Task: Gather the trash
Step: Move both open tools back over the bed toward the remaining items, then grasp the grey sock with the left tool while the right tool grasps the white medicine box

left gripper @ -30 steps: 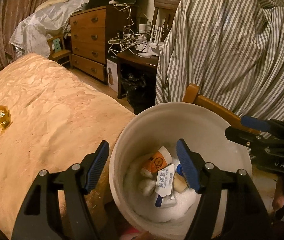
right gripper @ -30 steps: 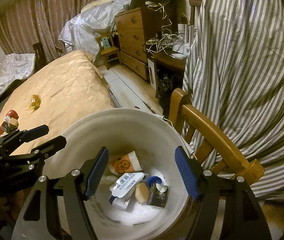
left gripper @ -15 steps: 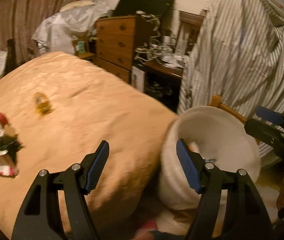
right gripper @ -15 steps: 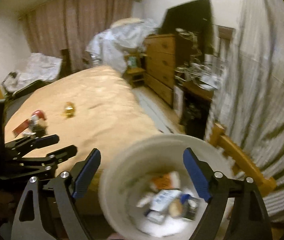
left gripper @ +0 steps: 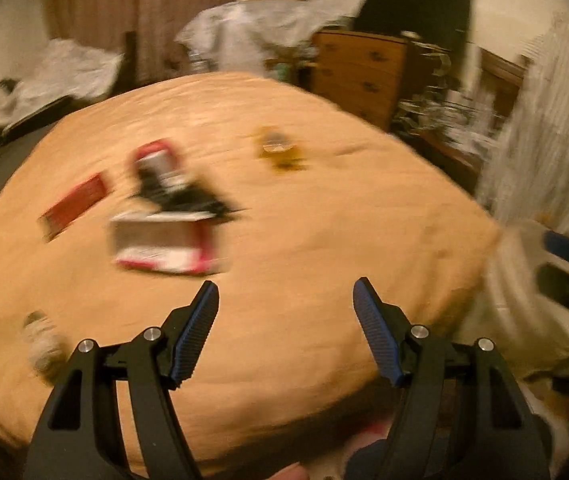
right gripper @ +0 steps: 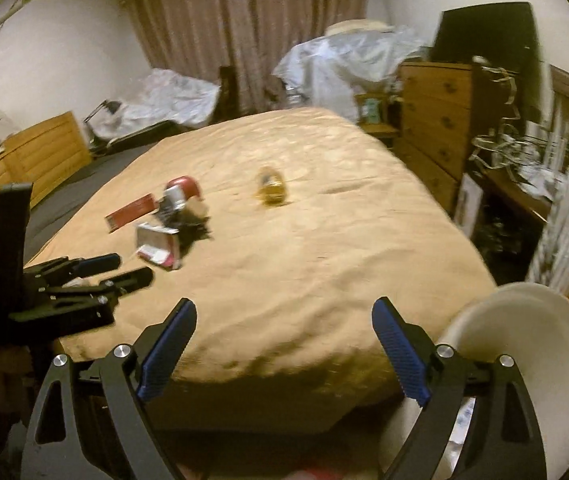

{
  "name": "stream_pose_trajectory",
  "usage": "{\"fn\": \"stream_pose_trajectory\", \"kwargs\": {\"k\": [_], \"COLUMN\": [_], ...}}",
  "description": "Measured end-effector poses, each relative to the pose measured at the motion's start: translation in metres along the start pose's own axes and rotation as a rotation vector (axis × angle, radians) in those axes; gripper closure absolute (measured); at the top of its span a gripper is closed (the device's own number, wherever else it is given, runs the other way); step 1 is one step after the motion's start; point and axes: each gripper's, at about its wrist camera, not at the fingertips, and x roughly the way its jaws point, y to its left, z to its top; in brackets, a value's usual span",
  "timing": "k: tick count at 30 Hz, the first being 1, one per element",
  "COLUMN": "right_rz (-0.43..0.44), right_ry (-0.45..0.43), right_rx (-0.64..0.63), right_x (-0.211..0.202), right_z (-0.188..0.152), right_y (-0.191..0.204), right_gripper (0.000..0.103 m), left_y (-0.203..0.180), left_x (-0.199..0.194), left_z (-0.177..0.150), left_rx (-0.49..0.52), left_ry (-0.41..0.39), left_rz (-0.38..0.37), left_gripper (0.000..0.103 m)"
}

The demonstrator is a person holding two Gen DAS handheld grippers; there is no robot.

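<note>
Both the left hand-held gripper (left gripper: 284, 304) and right hand-held gripper (right gripper: 284, 324) gape wide, holding nothing, above the bed (right gripper: 324, 248); trash lies mid-bed: red-white box (left gripper: 164, 246), yellow wrapper (left gripper: 280, 152); white bin (right gripper: 524, 344) stands at its corner

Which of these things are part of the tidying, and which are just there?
Job:
white round plastic bin
red-and-white open carton
flat red packet
crumpled yellow wrapper
red-capped can

Lying about:
wooden chest of drawers
tan bedspread
</note>
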Motion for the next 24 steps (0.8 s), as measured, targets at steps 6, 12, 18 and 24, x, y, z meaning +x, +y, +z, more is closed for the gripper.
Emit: {"fn": "stream_pose_trajectory", "kwargs": {"k": [6,12,18,24], "right_rz": [0.069,0.113,0.156,0.155], "right_ry": [0.045,0.101,0.154,0.176], "right_rx": [-0.055,-0.104,-0.103,-0.123], "right_x": [0.025,0.052,0.079,0.092], "right_z": [0.003,-0.001,-0.008,-0.008], "right_y": [0.03,0.053,0.072,0.082], "right_gripper": [0.008,0.008,0.008,0.008], "left_y": [0.11,0.188,0.209,0.248], "left_x": [-0.017,-0.026,-0.002,0.008], "left_z": [-0.018,-0.047,-0.078,-0.067], "left_rx": [-0.125,-0.242,-0.234,-0.214], "left_ry": [0.005,0.064,0.192,0.163], "left_rz": [0.167,0.258,0.156,0.254], "left_gripper": [0.027,0.026,0.026,0.026]}}
